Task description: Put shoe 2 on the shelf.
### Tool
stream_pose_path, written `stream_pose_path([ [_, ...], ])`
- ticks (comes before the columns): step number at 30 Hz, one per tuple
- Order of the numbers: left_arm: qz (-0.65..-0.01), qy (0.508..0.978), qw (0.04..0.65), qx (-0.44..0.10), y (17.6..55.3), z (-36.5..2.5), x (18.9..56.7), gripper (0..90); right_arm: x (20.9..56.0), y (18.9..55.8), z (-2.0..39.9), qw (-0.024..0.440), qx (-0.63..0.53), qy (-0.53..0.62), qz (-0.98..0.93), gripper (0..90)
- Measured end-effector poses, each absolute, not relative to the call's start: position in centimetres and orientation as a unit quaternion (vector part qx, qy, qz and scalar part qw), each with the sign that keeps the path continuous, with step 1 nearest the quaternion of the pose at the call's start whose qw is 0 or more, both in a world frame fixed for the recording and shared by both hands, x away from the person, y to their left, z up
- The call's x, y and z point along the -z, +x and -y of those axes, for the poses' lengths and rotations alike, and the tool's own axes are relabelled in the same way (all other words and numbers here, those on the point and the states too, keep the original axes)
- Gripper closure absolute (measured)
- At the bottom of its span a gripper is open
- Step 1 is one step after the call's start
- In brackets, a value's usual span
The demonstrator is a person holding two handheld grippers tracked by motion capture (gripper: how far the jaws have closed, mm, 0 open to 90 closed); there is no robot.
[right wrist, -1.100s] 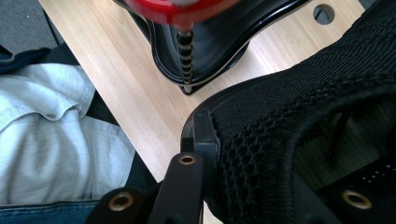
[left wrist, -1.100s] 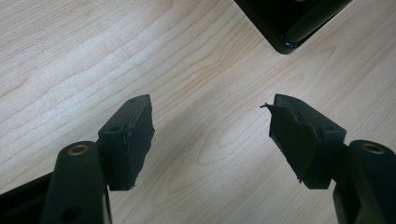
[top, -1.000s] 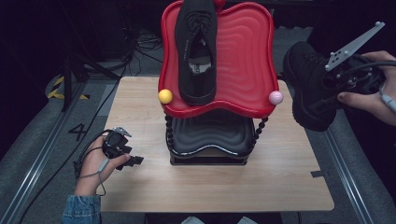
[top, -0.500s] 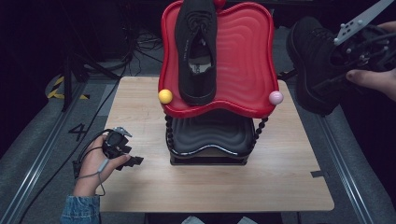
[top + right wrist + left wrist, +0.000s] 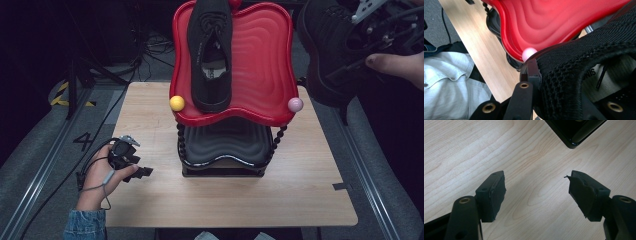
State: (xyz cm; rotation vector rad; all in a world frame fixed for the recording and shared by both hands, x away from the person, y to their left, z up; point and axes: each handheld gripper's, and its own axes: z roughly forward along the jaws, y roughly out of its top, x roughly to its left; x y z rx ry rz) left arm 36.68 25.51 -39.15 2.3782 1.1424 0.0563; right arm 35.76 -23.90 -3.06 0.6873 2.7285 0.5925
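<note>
A red wavy tray tops a two-tier stand, with a black tray below it. One black mesh shoe lies on the red tray's left half. My right gripper is shut on a second black shoe, holding it in the air at the upper right, beside the red tray's right edge. In the right gripper view the shoe's mesh collar is clamped by the jaw, with the red tray beyond. My left gripper rests open on the table; nothing lies between its fingers.
A yellow ball and a pink ball mark the red tray's front corners. The black stand's corner lies just ahead of the left gripper. Cables run across the floor at the back left. Grey rails flank the table.
My right gripper has lifted the black shoe higher and slightly left, toward the top of the red tray. The left gripper has stayed where it was.
</note>
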Motion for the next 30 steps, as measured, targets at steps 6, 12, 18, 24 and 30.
stream_pose_path([
  [6, -0.423, 0.871, 0.251, -0.017, 36.6, -25.6, 39.2, 30.3, 2.3, 35.7, 21.7, 0.141, -0.2, 0.216, -0.945, 86.4],
  [12, -0.421, 0.872, 0.251, -0.013, 36.6, -25.6, 39.3, 30.2, 2.2, 35.7, 19.3, 0.141, -0.193, 0.193, -0.952, 86.4],
  [18, -0.422, 0.87, 0.253, -0.014, 36.5, -25.8, 39.3, 30.0, 2.3, 35.8, 17.7, 0.143, -0.187, 0.179, -0.955, 86.4],
  [24, -0.424, 0.87, 0.252, -0.017, 36.3, -26.0, 39.3, 30.0, 2.5, 36.2, 16.4, 0.144, -0.185, 0.167, -0.958, 86.4],
  [30, -0.425, 0.868, 0.254, -0.015, 36.1, -26.2, 39.4, 29.9, 3.1, 36.6, 14.9, 0.146, -0.181, 0.156, -0.96, 86.1],
])
